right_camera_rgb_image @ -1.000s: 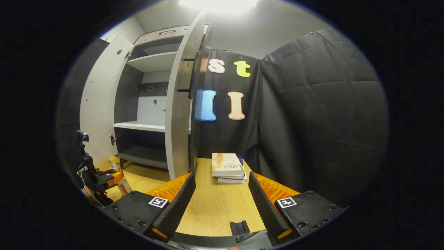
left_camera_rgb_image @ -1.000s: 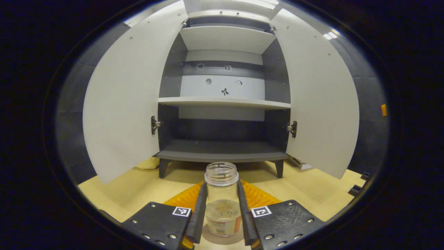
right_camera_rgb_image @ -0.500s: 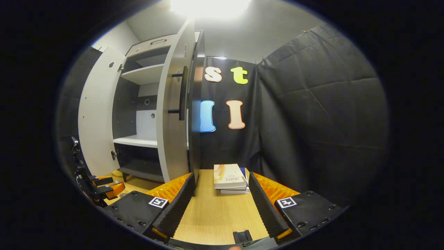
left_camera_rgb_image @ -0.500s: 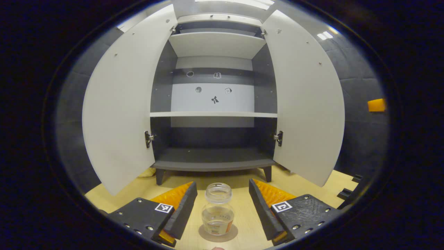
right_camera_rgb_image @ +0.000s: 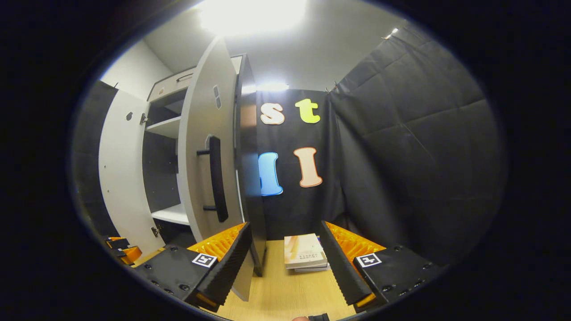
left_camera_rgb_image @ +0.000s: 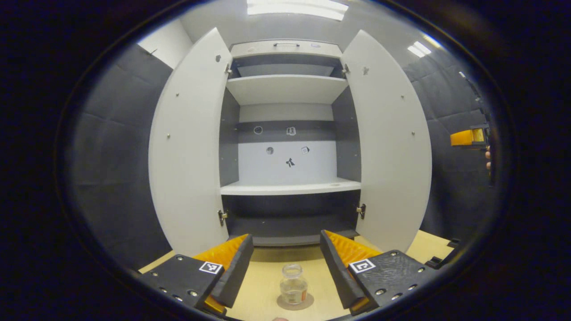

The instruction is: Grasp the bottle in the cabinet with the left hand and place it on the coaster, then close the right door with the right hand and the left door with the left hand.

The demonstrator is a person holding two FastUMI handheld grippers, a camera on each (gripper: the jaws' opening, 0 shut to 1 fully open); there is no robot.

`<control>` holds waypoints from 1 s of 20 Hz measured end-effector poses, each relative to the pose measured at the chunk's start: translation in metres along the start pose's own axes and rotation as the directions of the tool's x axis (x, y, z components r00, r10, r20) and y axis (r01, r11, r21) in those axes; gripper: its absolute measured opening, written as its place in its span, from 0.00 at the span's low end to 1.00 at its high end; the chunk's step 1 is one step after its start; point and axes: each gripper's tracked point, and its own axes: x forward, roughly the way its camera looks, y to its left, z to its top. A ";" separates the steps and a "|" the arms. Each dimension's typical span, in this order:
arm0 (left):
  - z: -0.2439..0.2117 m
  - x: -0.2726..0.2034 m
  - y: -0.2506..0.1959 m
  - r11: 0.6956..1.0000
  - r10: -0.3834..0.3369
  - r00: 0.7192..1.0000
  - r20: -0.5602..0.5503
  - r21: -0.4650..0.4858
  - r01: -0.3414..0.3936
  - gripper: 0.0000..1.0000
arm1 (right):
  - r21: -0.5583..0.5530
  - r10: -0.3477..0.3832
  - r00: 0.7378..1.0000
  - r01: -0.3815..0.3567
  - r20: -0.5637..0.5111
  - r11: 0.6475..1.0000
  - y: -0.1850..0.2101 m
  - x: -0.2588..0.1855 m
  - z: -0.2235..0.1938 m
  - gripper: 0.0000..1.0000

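My left gripper [left_camera_rgb_image: 285, 272] gapes around the bottle [left_camera_rgb_image: 293, 285] standing free on its coaster [left_camera_rgb_image: 285, 304], lower centre; my right gripper [right_camera_rgb_image: 285, 263] gapes beside the right door's [right_camera_rgb_image: 207, 165] edge.

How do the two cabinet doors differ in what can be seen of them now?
In the right gripper view, the right door shows its outer face with a dark vertical handle, and the right tongs are close to it. The left door shows only its plain inner face, with the left tongs farther back. Both doors are pale and open.
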 end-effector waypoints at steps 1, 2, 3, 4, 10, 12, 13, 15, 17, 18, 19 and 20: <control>0.006 -0.006 0.006 1.000 0.012 1.000 -0.002 0.002 -0.012 0.88 | -0.001 0.000 1.000 0.000 0.008 1.000 0.001 0.007 0.010 0.96; 0.010 -0.013 0.013 1.000 0.022 1.000 -0.005 0.004 -0.022 0.88 | -0.007 -0.001 1.000 0.001 0.014 1.000 0.002 0.012 0.019 0.98; 0.015 -0.019 0.019 0.999 0.035 0.999 -0.005 0.005 -0.035 0.87 | -0.016 -0.007 1.000 0.007 0.018 1.000 0.002 0.016 0.024 0.96; 0.019 -0.024 0.027 0.999 0.048 0.999 -0.007 0.005 -0.048 0.88 | -0.024 -0.013 1.000 0.014 0.022 1.000 0.002 0.021 0.030 0.96; 0.038 -0.038 0.087 0.991 0.134 0.991 -0.009 -0.005 -0.134 0.88 | -0.019 -0.060 0.998 0.060 0.012 0.998 0.020 0.046 0.040 0.97; 0.045 -0.042 0.109 0.987 0.157 0.988 -0.001 -0.013 -0.157 0.87 | -0.025 -0.066 0.998 0.066 -0.004 0.998 0.030 0.051 0.036 0.98; 0.048 -0.042 0.121 0.985 0.170 0.986 0.003 -0.015 -0.170 0.88 | -0.030 -0.064 0.998 0.063 -0.014 0.998 0.036 0.052 0.033 0.98; 0.054 -0.043 0.143 0.981 0.194 0.981 0.018 -0.016 -0.193 0.87 | -0.055 -0.087 0.996 0.086 -0.028 0.995 0.040 0.054 0.028 0.97; 0.055 -0.046 0.164 0.976 0.217 0.976 0.031 -0.018 -0.217 0.87 | -0.077 -0.108 0.994 0.106 -0.028 0.991 0.040 0.051 0.028 0.95; 0.056 -0.045 0.173 0.974 0.225 0.974 0.035 -0.020 -0.225 0.87 | -0.079 -0.113 0.993 0.111 -0.029 0.991 0.043 0.051 0.029 0.95; 0.059 -0.045 0.183 0.973 0.232 0.972 0.042 -0.022 -0.231 0.89 | -0.080 -0.120 0.992 0.117 -0.030 0.990 0.044 0.050 0.028 0.95; 0.061 -0.043 0.192 0.971 0.238 0.970 0.048 -0.025 -0.237 0.88 | -0.085 -0.129 0.991 0.126 -0.031 0.988 0.046 0.050 0.029 0.95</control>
